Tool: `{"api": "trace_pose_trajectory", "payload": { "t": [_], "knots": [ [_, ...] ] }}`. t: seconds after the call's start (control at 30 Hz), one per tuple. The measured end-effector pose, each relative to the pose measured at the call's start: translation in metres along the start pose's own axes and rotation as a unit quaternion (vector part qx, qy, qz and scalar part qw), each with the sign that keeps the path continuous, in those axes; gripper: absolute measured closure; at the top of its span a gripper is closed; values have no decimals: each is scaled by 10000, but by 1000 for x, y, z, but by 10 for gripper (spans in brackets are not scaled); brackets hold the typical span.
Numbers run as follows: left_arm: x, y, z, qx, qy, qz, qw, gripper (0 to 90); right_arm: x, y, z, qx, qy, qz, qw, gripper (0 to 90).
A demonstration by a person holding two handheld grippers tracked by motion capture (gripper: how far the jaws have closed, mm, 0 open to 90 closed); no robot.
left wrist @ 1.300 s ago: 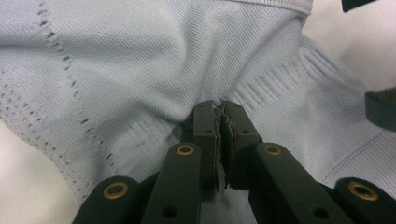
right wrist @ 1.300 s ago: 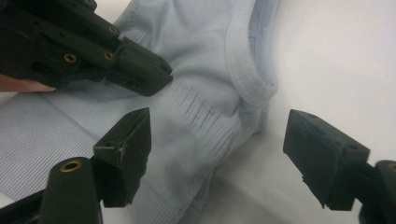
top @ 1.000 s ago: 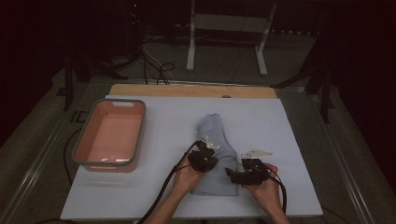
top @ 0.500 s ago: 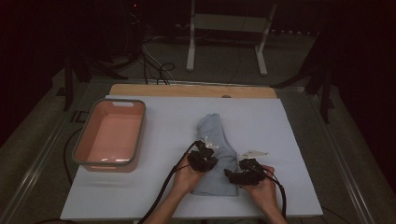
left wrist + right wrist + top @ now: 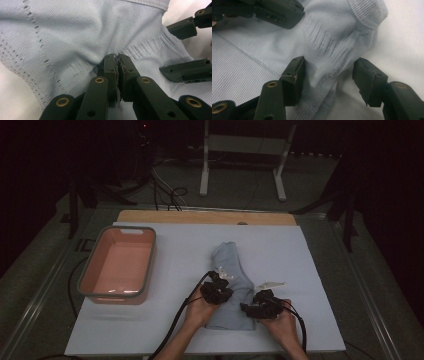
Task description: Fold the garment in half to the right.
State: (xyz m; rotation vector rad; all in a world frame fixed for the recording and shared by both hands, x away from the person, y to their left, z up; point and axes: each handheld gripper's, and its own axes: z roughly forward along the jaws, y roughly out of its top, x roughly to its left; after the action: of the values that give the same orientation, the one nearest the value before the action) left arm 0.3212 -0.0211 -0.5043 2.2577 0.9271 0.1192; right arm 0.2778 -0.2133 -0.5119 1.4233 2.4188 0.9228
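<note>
A light blue knit garment (image 5: 231, 262) lies folded on the white board (image 5: 300, 255). My left gripper (image 5: 118, 60) is shut on a pinched fold of it near the cloth's front end (image 5: 216, 292). My right gripper (image 5: 328, 67) stands at the garment's right front edge (image 5: 250, 309). Its jaws have just been closing, and a raised ribbed ridge of the cloth (image 5: 332, 50) lies between them. The left pad touches the cloth; the right pad still stands apart from it. The right gripper's jaws (image 5: 185, 50) show beside the left one.
A pink tub with a grey rim (image 5: 150, 265) stands on the board at the left. A wooden strip (image 5: 200, 216) runs along the board's far edge. A white stand (image 5: 240, 150) and cables are on the floor behind. Black cables trail from both grippers.
My right gripper has edged a little to the left, onto the garment's edge. The left gripper and the garment have kept still.
</note>
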Motion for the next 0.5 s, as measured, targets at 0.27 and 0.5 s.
{"api": "trace_pose_trajectory", "payload": {
  "t": [0.27,0.5],
  "knots": [
    [0,-2,-1,-19,-24,-16,10000,861,1,-3,-2,21,-165,97,9998,350],
    [0,-2,-1,-17,-24,-20,10000,861,3,-2,-3,104,98,210,9997,529]
  ]
}}
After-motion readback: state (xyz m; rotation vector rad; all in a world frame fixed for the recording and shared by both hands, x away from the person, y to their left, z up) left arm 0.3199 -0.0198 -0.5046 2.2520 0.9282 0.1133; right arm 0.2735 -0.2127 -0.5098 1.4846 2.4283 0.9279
